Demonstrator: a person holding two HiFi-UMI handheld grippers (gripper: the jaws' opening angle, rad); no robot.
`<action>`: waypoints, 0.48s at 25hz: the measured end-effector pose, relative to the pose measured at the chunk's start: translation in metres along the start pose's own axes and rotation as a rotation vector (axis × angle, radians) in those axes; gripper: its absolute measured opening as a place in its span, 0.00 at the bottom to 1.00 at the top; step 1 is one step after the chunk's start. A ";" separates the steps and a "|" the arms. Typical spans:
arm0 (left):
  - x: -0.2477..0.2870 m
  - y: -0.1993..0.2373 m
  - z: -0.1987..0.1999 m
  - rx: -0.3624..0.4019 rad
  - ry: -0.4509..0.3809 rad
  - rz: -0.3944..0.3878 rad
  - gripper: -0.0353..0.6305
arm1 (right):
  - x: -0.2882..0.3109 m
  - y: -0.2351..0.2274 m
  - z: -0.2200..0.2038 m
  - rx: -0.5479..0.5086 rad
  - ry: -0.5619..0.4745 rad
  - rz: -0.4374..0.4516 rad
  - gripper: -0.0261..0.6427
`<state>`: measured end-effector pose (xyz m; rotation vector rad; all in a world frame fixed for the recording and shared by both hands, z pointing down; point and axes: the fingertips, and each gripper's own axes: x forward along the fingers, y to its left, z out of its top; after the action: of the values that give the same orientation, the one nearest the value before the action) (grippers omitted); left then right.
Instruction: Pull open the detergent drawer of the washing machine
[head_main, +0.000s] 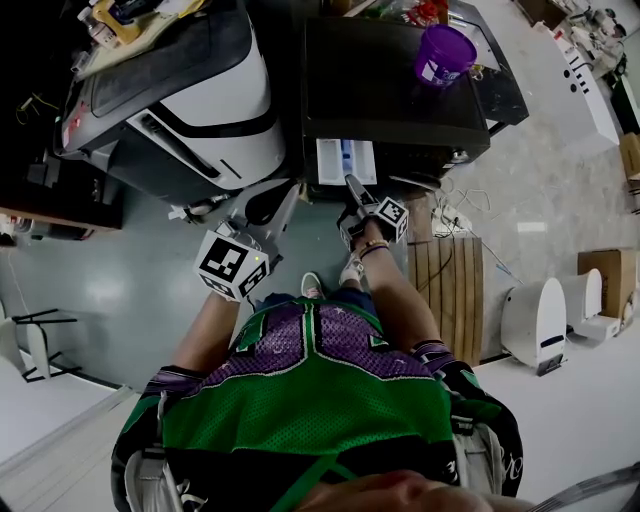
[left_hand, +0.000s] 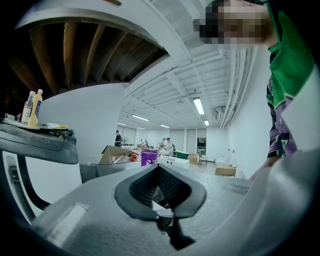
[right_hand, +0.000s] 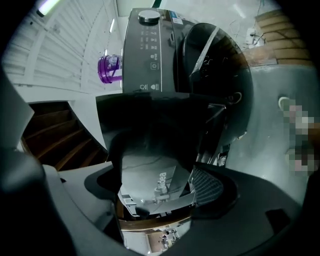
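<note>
one detergent drawer (head_main: 345, 160) out, right claw (head_main: 352, 186) gripping.

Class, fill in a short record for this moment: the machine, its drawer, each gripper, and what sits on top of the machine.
Washing machine: dark body, seen from above
Detergent drawer: pulled out, white and blue compartments showing
Right gripper: fingers closed on the drawer's front panel
Left gripper: fingers together, holding nothing, held away from the washing machine
Cup: purple, standing on the machine's top
</note>
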<state>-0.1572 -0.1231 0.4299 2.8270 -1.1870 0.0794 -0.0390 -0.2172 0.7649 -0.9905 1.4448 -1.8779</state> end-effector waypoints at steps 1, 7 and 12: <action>-0.001 0.001 0.000 -0.001 -0.001 0.002 0.08 | -0.001 0.000 -0.001 -0.002 0.004 -0.006 0.67; -0.004 0.003 0.001 -0.006 -0.009 0.007 0.08 | -0.005 0.001 -0.005 -0.014 0.023 -0.021 0.65; -0.002 0.005 0.002 -0.008 -0.017 0.004 0.08 | -0.011 -0.004 -0.010 -0.009 0.037 -0.029 0.65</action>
<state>-0.1624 -0.1250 0.4275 2.8240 -1.1939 0.0501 -0.0408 -0.2016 0.7654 -0.9914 1.4689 -1.9210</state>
